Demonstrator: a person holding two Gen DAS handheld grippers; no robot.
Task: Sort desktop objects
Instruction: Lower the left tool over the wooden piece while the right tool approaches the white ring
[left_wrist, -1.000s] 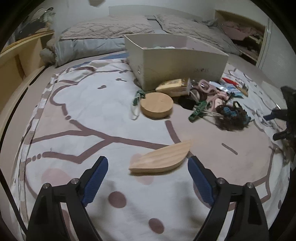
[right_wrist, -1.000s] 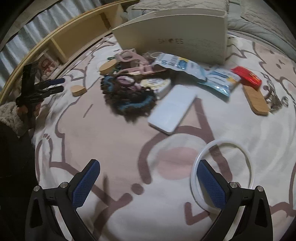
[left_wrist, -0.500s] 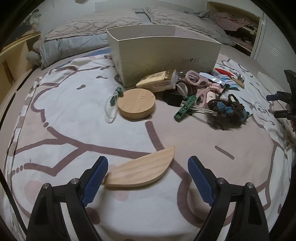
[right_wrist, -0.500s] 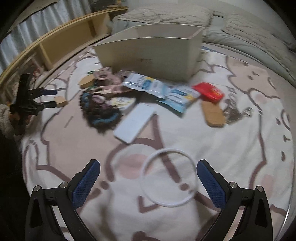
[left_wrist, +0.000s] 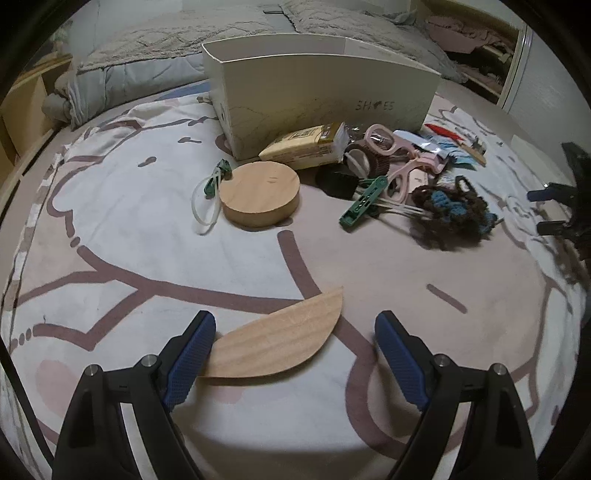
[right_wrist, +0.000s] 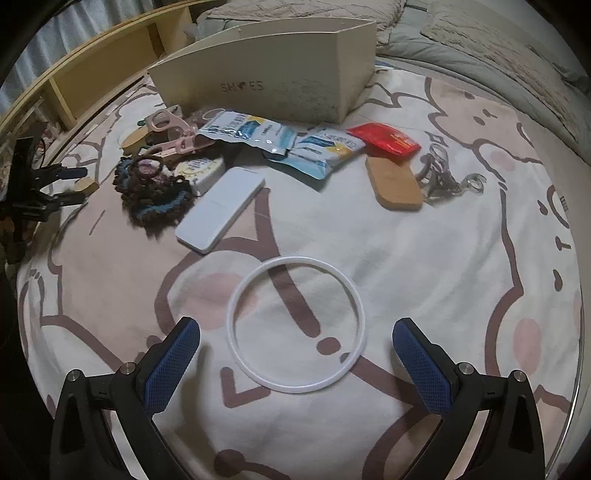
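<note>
My left gripper (left_wrist: 295, 354) is open, with a leaf-shaped wooden piece (left_wrist: 275, 341) lying on the bed between its jaws, its near end by the left finger (left_wrist: 190, 358). My right gripper (right_wrist: 295, 362) is open, with a white ring (right_wrist: 295, 325) lying flat between and just beyond its jaws. A cream open box (left_wrist: 321, 88) marked "SHOES" stands behind the clutter; it also shows in the right wrist view (right_wrist: 266, 74). In front of it lie a round wooden disc (left_wrist: 258, 197), a green clip (left_wrist: 364, 201), pink scissors (left_wrist: 391, 151) and a brown-blue crochet piece (left_wrist: 454, 210).
A white flat device (right_wrist: 221, 208), blue snack packets (right_wrist: 280, 142), a red packet (right_wrist: 384, 138), a wooden oval (right_wrist: 393, 182) and metal clips (right_wrist: 443, 177) lie on the patterned bedsheet. Pillows and a duvet (left_wrist: 147, 48) lie behind the box. A wooden shelf (right_wrist: 92, 74) runs along the left.
Both grippers have moved forward and lower. The wooden leaf now sits between the left jaws. The white ring has shifted to the centre between the right jaws.
</note>
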